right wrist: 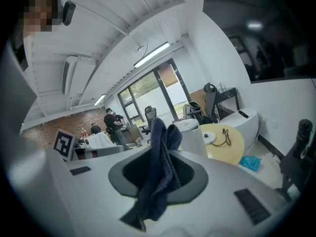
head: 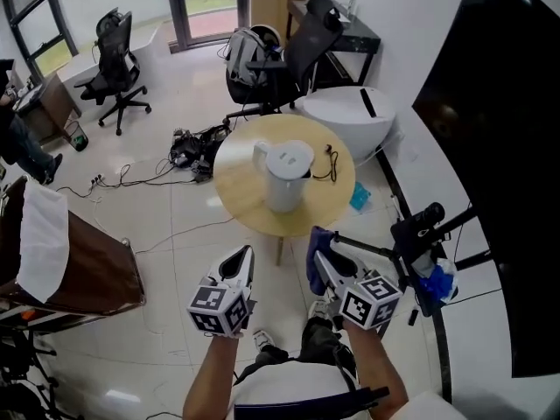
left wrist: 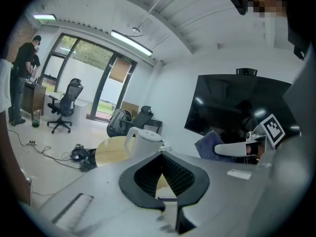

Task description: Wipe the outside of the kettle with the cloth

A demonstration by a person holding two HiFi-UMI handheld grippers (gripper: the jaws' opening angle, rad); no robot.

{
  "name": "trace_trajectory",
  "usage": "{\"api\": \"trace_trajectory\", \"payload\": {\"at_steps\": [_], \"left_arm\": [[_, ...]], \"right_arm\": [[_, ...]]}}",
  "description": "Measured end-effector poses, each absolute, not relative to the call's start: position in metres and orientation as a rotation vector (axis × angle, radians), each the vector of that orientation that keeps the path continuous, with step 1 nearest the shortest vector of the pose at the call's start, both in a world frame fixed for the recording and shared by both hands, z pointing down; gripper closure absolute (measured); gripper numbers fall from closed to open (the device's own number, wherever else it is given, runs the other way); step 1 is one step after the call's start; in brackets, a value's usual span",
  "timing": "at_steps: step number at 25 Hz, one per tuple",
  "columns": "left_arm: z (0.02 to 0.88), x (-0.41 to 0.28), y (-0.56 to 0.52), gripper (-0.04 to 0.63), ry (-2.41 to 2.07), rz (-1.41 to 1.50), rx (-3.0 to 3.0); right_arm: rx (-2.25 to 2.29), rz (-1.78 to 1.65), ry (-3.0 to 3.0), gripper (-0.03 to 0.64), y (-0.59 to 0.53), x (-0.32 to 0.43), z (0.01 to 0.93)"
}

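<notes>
Looking down at a white kettle (head: 287,175), lid on, standing upright near the middle of a round wooden table (head: 236,195). Showing a thin black cord (head: 330,163) lying on the tabletop just beside it.

Gripping a dark blue cloth (head: 318,245) in the right gripper (head: 325,262), jaws clamped on the fabric, with folds bunching above them and a tail hanging below in the right gripper view. Holding the left gripper (head: 240,265) alongside, jaws pressed together with nothing between them. Pointing both grippers toward the kettle from short of the table's near edge, touching nothing.

Judging this as the approach step: cloth already in hand, no wiping yet begun. Probably needing next to bring the cloth up to the kettle's side wall and press it flat there, possibly bracing the handle or lid with the empty left gripper against sliding or tipping under the rubbing.

Showing, beyond the table, office chairs (head: 118,59), a tangle of cables (head: 188,151) on the pale floor, and a small teal item (head: 360,198) lying by the table's right edge.
</notes>
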State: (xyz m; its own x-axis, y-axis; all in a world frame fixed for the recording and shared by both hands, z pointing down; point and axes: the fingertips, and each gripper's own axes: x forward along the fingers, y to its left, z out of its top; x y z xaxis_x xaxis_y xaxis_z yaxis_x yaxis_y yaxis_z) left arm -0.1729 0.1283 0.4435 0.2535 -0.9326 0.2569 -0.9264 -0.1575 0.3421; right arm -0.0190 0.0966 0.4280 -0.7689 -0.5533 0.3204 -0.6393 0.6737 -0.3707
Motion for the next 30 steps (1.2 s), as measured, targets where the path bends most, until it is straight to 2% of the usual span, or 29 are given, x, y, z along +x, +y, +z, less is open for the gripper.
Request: {"api": "trace_trajectory", "payload": {"at_steps": [11,19,30], "left_arm": [[0.44,-0.119,0.181,0.595,-1.645,0.005,2.14],[0.437,-0.108,0.2,0.595,-1.815,0.046,2.041],[0.431,-0.079,0.216,0.595,-1.842,0.054,2.032]], "right_arm": [[0.896,0.651,-2.706,0.532,0.151,0.012,0.424],[0.891,0.646,-2.682,0.532,0.165,0.053,0.439],[0.808,0.623,-2.701,0.534,0.178,0.065,0.44]]}}
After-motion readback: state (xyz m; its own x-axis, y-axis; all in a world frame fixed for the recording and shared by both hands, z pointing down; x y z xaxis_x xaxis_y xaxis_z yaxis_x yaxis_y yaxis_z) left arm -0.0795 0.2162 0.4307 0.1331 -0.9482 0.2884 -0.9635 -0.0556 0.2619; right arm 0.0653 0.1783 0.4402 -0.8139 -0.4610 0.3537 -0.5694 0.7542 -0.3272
